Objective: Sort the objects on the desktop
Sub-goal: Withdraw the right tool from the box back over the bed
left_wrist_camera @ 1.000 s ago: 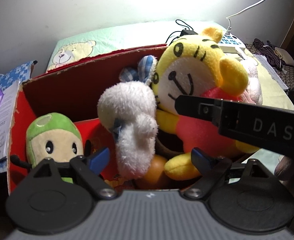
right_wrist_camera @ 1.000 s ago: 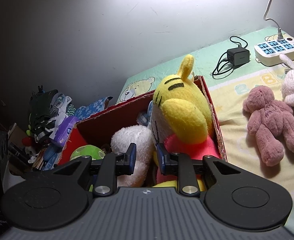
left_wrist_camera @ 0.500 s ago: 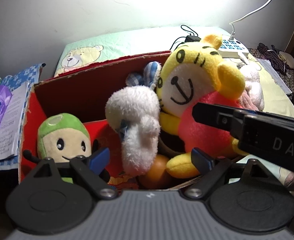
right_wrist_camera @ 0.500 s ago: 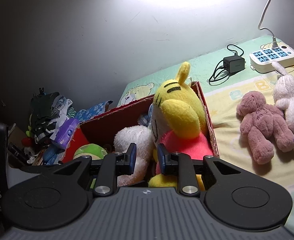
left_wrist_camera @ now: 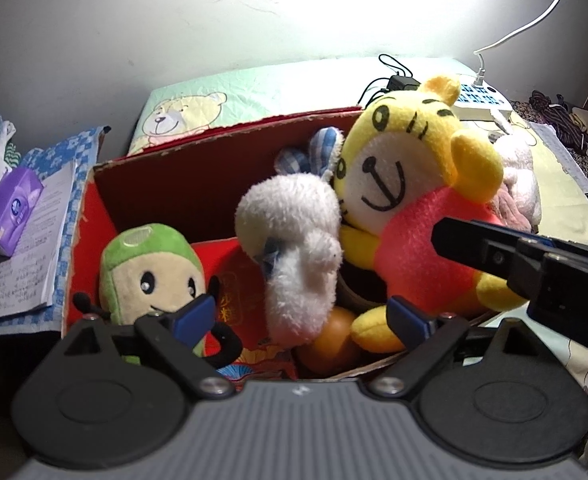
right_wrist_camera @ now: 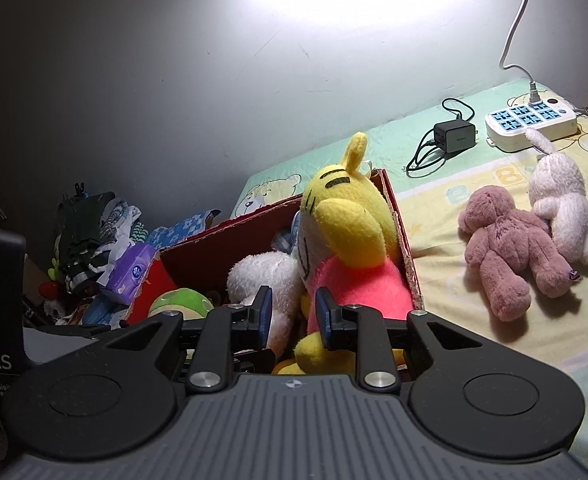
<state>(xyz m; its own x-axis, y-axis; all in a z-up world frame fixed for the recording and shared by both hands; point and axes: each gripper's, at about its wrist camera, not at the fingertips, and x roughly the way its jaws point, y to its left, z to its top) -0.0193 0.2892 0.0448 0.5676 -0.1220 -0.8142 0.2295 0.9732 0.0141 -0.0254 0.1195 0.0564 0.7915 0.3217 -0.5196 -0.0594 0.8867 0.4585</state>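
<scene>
The left gripper [left_wrist_camera: 302, 312] holds its jaws wide and empty just in front of the red cardboard box [left_wrist_camera: 198, 184]. The right gripper [right_wrist_camera: 294, 316] keeps its jaws narrow, with a small gap and nothing in it, at the box's near right corner. Over the last second both grippers have drawn back from the box. More of its rim now shows in each wrist view, and in the left view the right gripper's black body has slid off the chest of the yellow tiger [left_wrist_camera: 394, 184] toward the box's right edge. The toys inside have not shifted, so the tiger looks delivered and left standing against the box's right wall. That step reads as finished, and the hands seem free for the next pick. Inside the box I count 1 yellow tiger, 1 white plush [left_wrist_camera: 290, 220] beside it at the middle, 1 green plush [left_wrist_camera: 150, 264] at the left end, 1 blue-checked toy [left_wrist_camera: 318, 152] mostly hidden behind them, and 1 orange ball-like thing [left_wrist_camera: 330, 340] at the bottom. Right of the box, well apart on the bear-print mat [right_wrist_camera: 474, 320] covering the surface, 2 toys are not yet sorted: 1 mauve bear [right_wrist_camera: 506, 248] touching 1 pale rabbit [right_wrist_camera: 562, 204]. Beyond them lie 1 charger [right_wrist_camera: 454, 134] and 1 power strip [right_wrist_camera: 530, 124]. Left of the box sits 1 purple tissue pack [left_wrist_camera: 10, 208].
</scene>
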